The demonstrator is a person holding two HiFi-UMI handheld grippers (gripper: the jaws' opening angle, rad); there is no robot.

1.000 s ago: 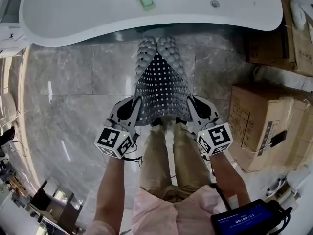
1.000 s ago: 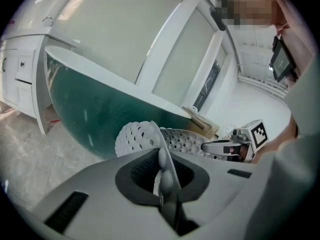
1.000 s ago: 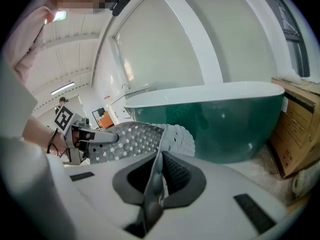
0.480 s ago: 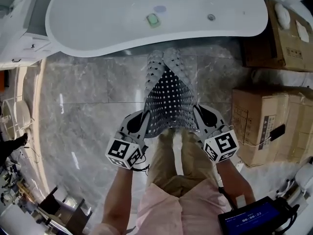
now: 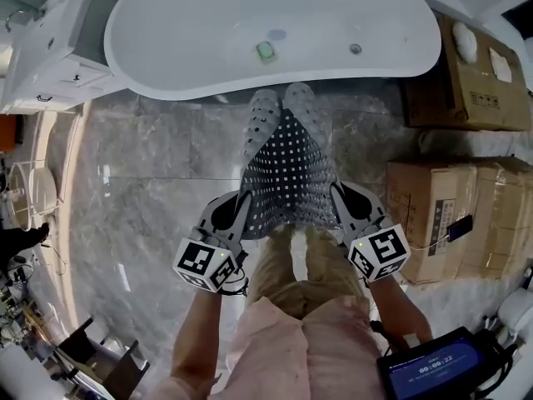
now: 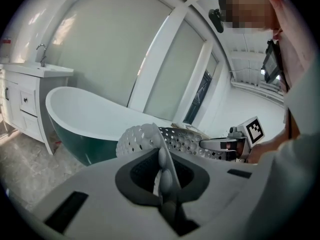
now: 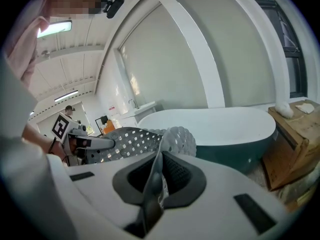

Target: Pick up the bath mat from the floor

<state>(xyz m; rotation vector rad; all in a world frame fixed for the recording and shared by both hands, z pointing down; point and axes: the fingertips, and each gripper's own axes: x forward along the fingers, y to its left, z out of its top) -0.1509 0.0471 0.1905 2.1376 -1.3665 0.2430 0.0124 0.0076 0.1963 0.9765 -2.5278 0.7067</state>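
Pinches the near left corner of the bath mat [image 5: 287, 169] with the left gripper [image 5: 240, 207], jaws pressed together on the thin edge. Does the same at the near right corner with the right gripper [image 5: 340, 202], jaws likewise closed on the rubber. Holds the mat spread between the two, just ahead of the person's legs [image 5: 287, 265], above the grey marble floor [image 5: 141, 190].

Faces, at 12 o'clock, a white bathtub [image 5: 208, 23] with a small green thing [image 5: 266, 52] lying inside near the drain [image 5: 356, 48]. Has cardboard boxes [image 5: 429, 215] stacked at 3 o'clock, a white vanity cabinet [image 5: 50, 48] at 10 o'clock and a screen device [image 5: 433, 365] at 5 o'clock.

Looks pale grey and bubbled, pierced by rows of small square holes. Narrows toward 12 o'clock and ends in two rounded folds close before the tub; cannot tell whether that far end touches the floor.
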